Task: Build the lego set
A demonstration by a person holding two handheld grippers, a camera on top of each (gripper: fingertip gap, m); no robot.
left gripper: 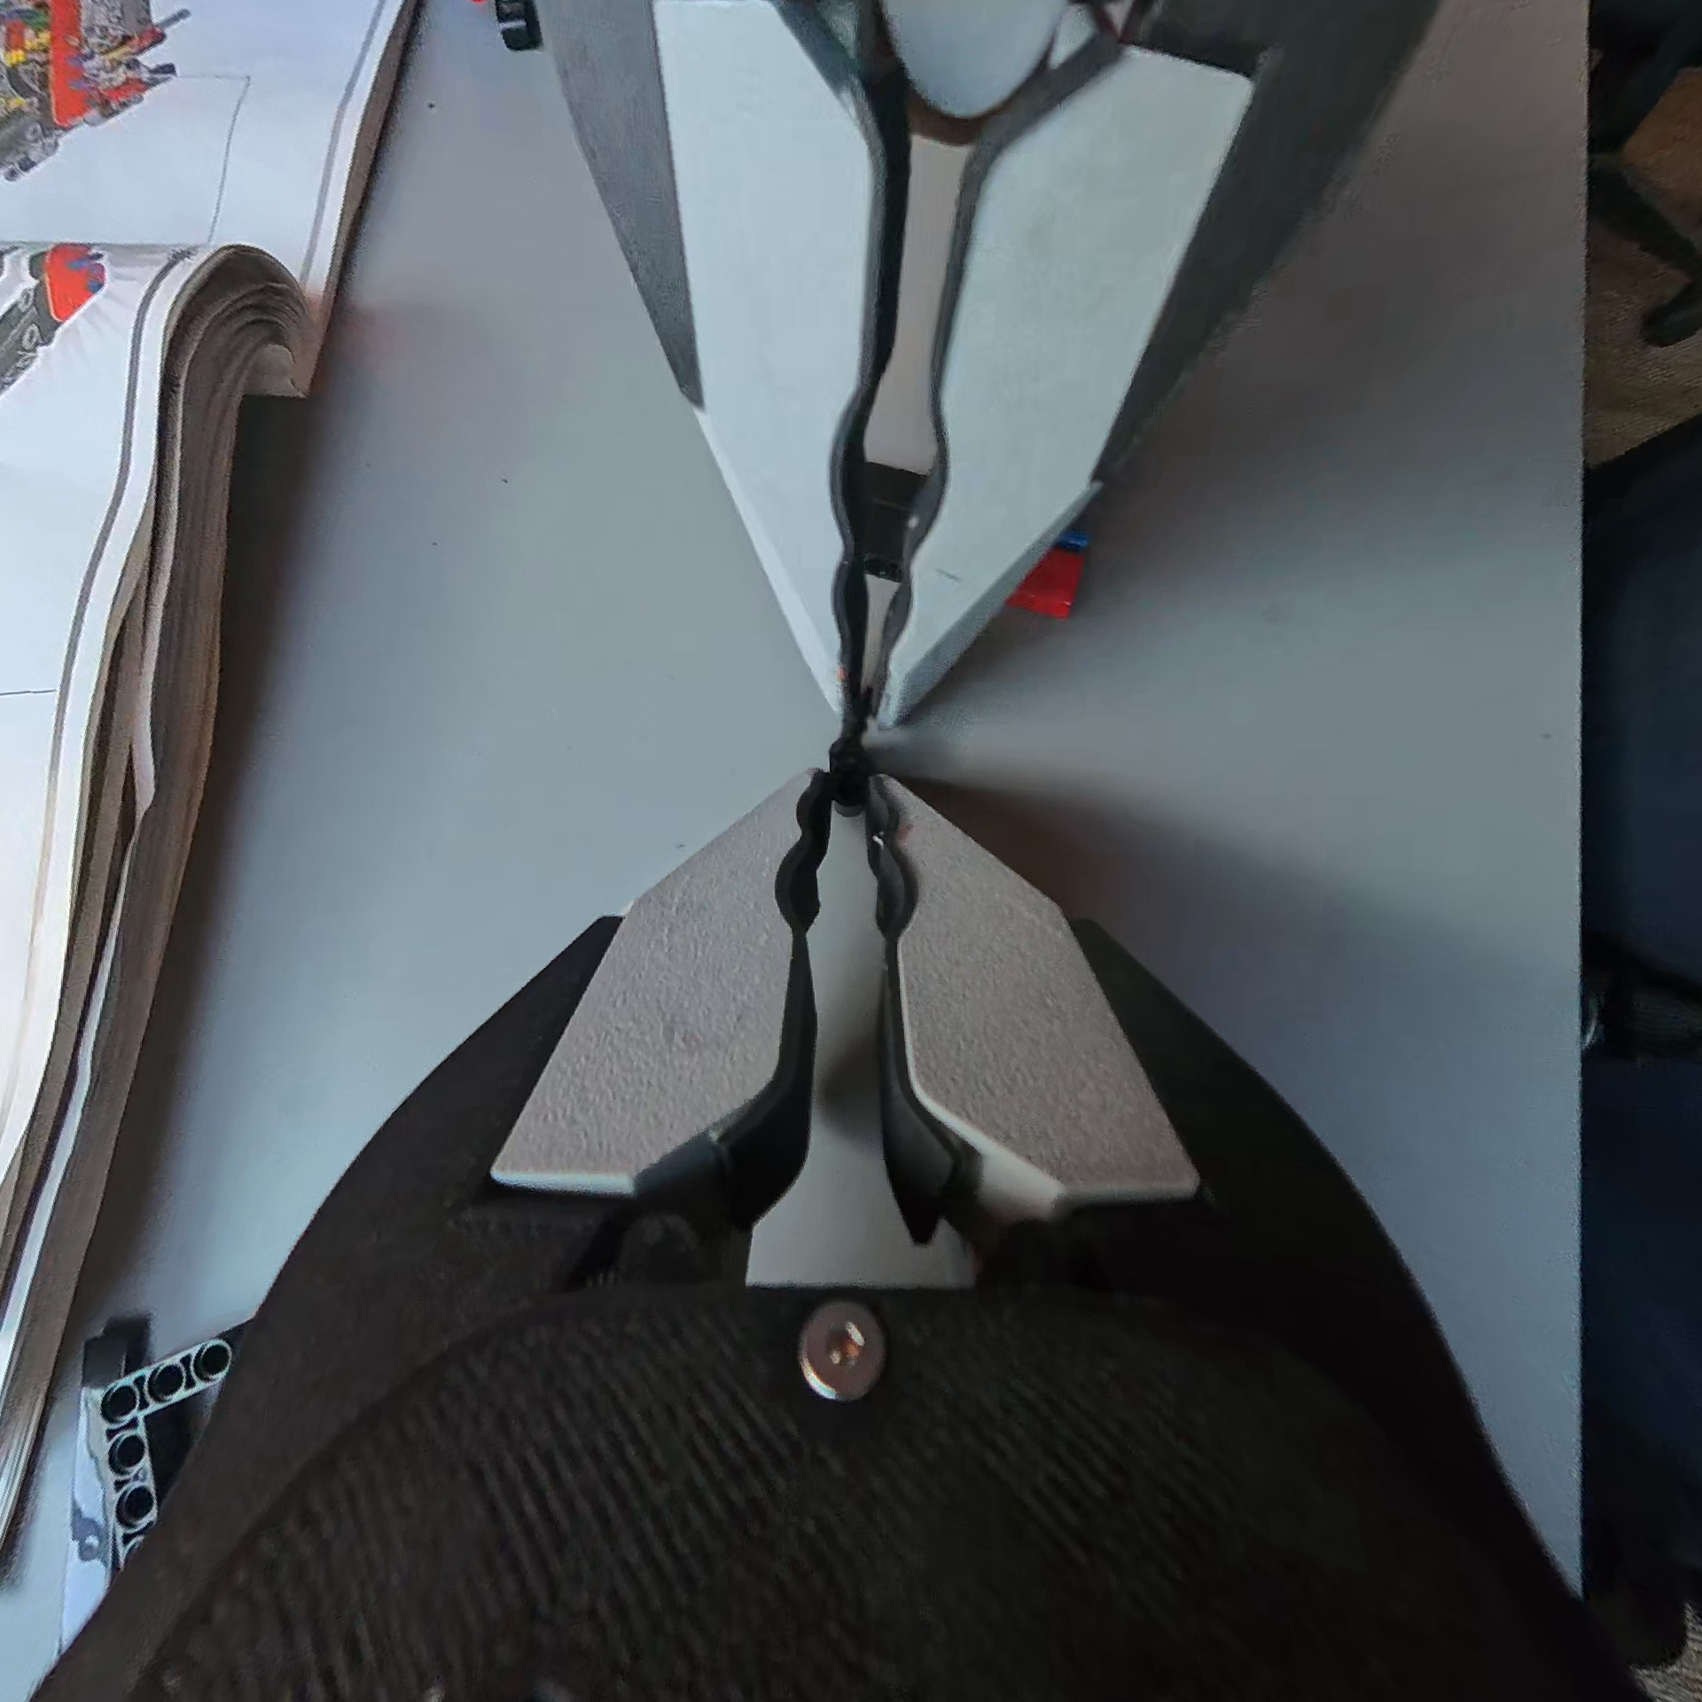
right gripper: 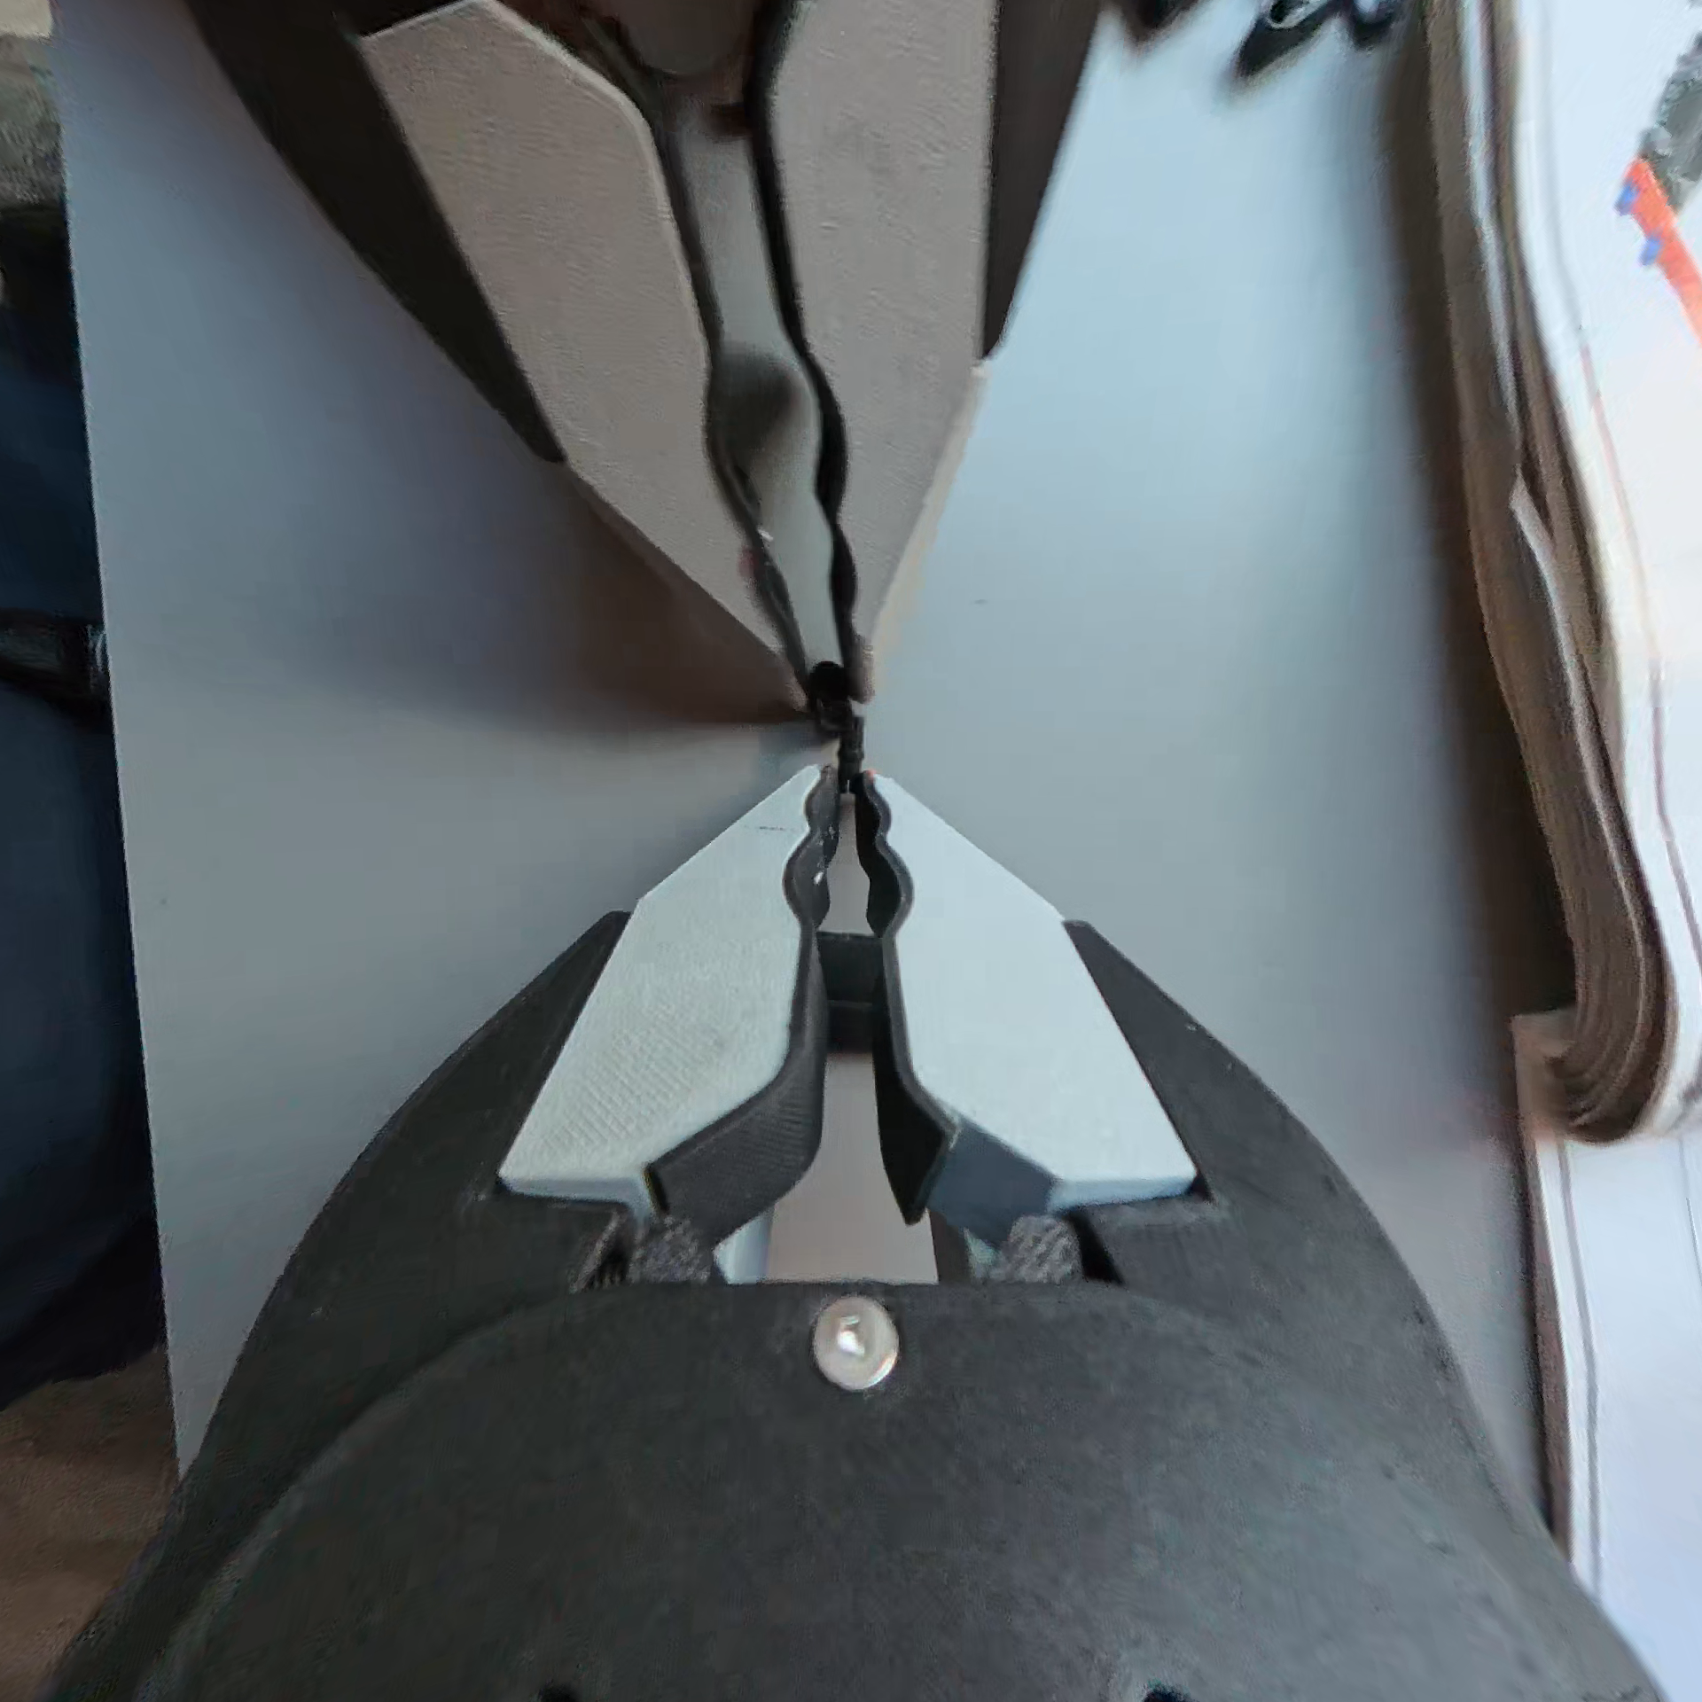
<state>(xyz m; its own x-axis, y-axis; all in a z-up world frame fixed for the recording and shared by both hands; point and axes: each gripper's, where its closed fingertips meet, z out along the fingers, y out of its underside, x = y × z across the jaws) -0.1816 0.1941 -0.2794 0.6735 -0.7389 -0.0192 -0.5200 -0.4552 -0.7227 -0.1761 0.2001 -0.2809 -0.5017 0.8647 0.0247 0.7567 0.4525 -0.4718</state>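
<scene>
The two grippers face each other tip to tip low over a grey table (left gripper: 460, 645). In the left wrist view my left gripper (left gripper: 847, 790) is shut on a small round black part (left gripper: 845, 769) at its very tips. My right gripper (left gripper: 866, 705) comes in from the top of that view, its tips almost touching the left ones. In the right wrist view my right gripper (right gripper: 844, 785) is shut on a thin black pin (right gripper: 853, 746). The pin reaches to the round black part (right gripper: 822, 683) in the left gripper (right gripper: 829, 677). The two black pieces meet between the tips.
A thick open instruction booklet (left gripper: 101, 571) lies along the table's side; it also shows in the right wrist view (right gripper: 1602, 737). A red and blue brick (left gripper: 1050, 576) sits behind the right gripper. A grey beam with holes (left gripper: 138, 1437) lies near the booklet. The table edge (left gripper: 1582, 829) is close.
</scene>
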